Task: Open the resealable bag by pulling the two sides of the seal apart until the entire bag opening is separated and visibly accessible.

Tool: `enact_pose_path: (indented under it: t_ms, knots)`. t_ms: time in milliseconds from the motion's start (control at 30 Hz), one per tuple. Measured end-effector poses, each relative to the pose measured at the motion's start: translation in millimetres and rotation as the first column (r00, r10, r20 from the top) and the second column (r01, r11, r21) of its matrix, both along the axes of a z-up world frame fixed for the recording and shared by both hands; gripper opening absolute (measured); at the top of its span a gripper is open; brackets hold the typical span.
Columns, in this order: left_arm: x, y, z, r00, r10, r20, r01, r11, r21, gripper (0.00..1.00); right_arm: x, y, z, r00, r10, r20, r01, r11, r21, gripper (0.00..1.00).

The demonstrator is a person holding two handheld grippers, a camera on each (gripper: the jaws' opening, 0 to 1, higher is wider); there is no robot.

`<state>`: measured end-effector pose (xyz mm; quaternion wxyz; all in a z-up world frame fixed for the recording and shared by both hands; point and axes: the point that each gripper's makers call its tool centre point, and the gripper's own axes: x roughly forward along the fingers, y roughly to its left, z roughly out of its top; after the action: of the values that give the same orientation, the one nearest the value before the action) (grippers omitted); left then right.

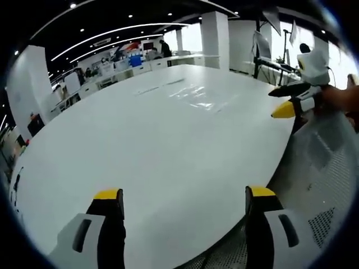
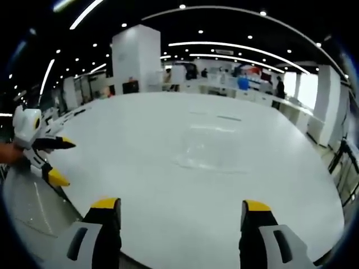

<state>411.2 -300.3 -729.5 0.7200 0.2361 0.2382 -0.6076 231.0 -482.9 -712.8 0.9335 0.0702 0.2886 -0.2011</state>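
Clear resealable bag (image 2: 210, 148) lies flat mid-table, well apart from both grippers — left gripper (image 1: 185, 202) and right gripper (image 2: 182, 213) hover at the white table's (image 1: 140, 140) near edge, jaws apart, holding nothing.

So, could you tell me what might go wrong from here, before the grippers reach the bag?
1. The clear bag is nearly invisible against the glossy white table, so its seal may be misjudged.
2. The left gripper and right gripper are open and far from it.
3. The bag lies flat, so jaws may pinch both sides together.
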Motion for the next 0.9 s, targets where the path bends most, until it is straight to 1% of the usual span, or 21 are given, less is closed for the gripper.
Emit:
enact_pose_path:
  t_ms: [33,67,100,167,233,300,367,467,633,700,767,833,900]
  knots:
    - [-0.6,0.0,0.3,1.000,-0.002,0.004,0.002,1.000,0.001,0.88,0.5,-0.7,-0.9,1.000,-0.008,-0.001,0.008,1.000,0.017,0.88]
    - [-1.1,-0.5,1.7,1.000,-0.016,0.022,0.016,1.000,-0.001,0.88,1.7,0.6,-0.6,1.000,-0.003,0.002,0.003,1.000,0.022,0.88]
    - [-0.6,-0.8,1.9,0.999,-0.018,0.027,0.018,1.000,-0.003,0.88,3.3,2.7,0.2,1.000,0.006,0.008,-0.006,1.000,0.022,0.88]
    - [4.5,0.8,0.2,1.000,0.009,0.016,-0.009,1.000,0.000,0.89,5.2,5.5,-0.3,1.000,0.031,-0.002,-0.031,1.000,-0.001,0.88]
    - [5.7,0.2,1.2,1.000,0.015,0.020,-0.015,1.000,-0.002,0.89,5.7,4.7,0.9,1.000,0.031,0.006,-0.031,1.000,0.004,0.88]
    - [7.7,-1.3,5.8,0.999,0.024,0.030,-0.023,0.999,-0.021,0.89,5.4,3.6,3.0,0.999,0.025,0.019,-0.025,1.000,0.008,0.88]
    - [8.2,-0.8,6.6,0.999,0.031,0.027,-0.030,0.999,-0.029,0.88,5.3,5.5,1.9,0.999,0.027,0.017,-0.028,1.000,0.014,0.88]
    - [9.2,-0.2,3.3,0.999,0.031,0.025,-0.030,0.999,-0.013,0.89,6.8,7.4,0.6,0.999,0.038,0.009,-0.038,0.999,0.015,0.89]
    - [8.3,-0.1,4.8,0.999,0.036,0.016,-0.035,0.999,-0.020,0.88,5.7,9.4,-3.8,0.999,0.053,-0.014,-0.052,0.998,0.034,0.89]
    - [7.7,-0.6,4.2,0.999,0.029,0.015,-0.029,0.999,-0.018,0.88,5.5,9.1,-4.2,0.998,0.056,-0.019,-0.055,0.998,0.029,0.89]
    - [5.5,-1.6,5.5,1.000,0.023,0.005,-0.023,0.999,-0.025,0.88,5.6,8.0,-3.4,0.998,0.059,-0.019,-0.059,0.998,0.023,0.90]
    - [3.2,-2.0,6.5,1.000,0.017,-0.006,-0.017,0.999,-0.033,0.88,7.6,5.8,-1.3,0.996,0.084,-0.014,-0.084,0.996,0.009,0.90]
    - [1.1,-1.9,5.2,1.000,0.007,-0.011,-0.008,1.000,-0.026,0.87,8.5,2.4,-0.5,0.997,0.080,0.000,-0.080,0.996,0.033,0.90]
